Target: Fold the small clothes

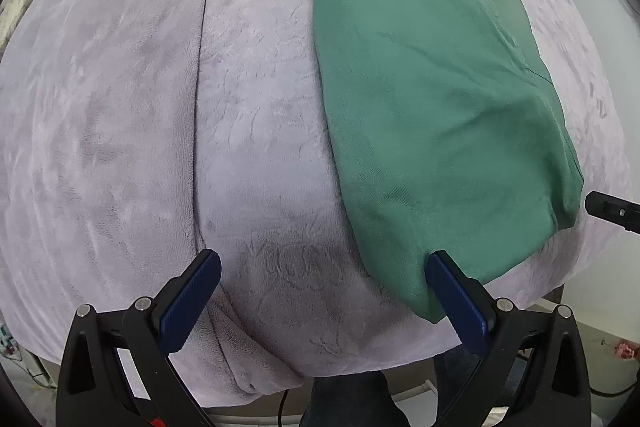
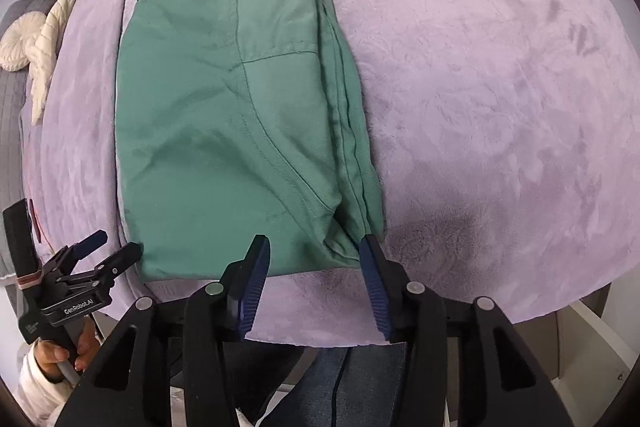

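Observation:
A green garment [image 2: 224,131] lies folded into a rectangle on the lilac plush blanket [image 2: 480,107]. In the left wrist view the garment [image 1: 432,115] fills the right half. My left gripper [image 1: 320,267] is open and empty above the blanket, its right finger at the garment's near left corner. It also shows in the right wrist view [image 2: 108,247], open beside the garment's near left corner. My right gripper [image 2: 312,251] is open and empty at the garment's near edge, by its near right corner. Its fingertip [image 1: 600,205] shows at the right edge of the left wrist view.
The blanket [image 1: 120,107] covers a table-like surface with a seam line [image 1: 202,67] on the left. A cream quilted cloth [image 2: 36,47] lies far left. The surface's front edge [image 2: 320,341] is just below the grippers, with a person's jeans beneath.

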A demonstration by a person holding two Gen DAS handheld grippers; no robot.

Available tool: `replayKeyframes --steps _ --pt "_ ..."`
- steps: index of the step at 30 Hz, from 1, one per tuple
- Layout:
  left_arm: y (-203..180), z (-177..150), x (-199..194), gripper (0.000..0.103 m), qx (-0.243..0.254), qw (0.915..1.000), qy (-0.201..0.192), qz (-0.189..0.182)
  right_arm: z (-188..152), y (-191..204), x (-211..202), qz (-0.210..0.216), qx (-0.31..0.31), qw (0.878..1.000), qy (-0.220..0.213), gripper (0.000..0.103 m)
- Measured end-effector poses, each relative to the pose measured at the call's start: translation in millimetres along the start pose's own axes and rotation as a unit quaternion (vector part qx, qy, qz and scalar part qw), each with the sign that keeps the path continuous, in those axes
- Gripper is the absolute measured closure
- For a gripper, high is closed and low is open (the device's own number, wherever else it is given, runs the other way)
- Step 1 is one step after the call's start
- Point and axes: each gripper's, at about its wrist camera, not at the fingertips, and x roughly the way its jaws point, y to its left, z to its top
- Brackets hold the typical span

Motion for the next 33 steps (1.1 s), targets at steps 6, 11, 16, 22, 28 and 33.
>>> replayKeyframes --steps 6,11,16,22,28,33 --pt "0.1 5.4 -26.6 0.000 -0.021 0.9994 -0.021 0.016 28.1 42.0 -12.8 0.000 -0.038 0.999 -0.014 0.035" --pt "-3.8 9.5 -48.6 0.000 -0.051 0.9976 -0.036 0.029 47.6 58.7 -28.6 -0.003 -0.068 0.997 -0.036 0.023" --pt "-30.8 15.9 -66.8 0.000 -0.059 0.9960 -0.055 0.039 51.3 55.0 -55.4 -0.029 -0.081 0.994 -0.074 0.018" --pt "-47.8 24.2 -80.1 0.000 -0.058 0.9951 -0.068 0.042 55.2 52.0 -65.1 -0.049 -0.089 0.990 -0.099 0.000" --pt "-58.2 28.1 -86.9 0.000 -0.046 0.9941 -0.079 0.059 55.4 43.6 -69.0 -0.047 -0.093 0.989 -0.106 0.000" --pt "-64.3 30.0 -95.6 0.000 -0.038 0.9914 -0.095 0.082 57.7 47.2 -73.9 -0.055 -0.094 0.988 -0.108 0.000"
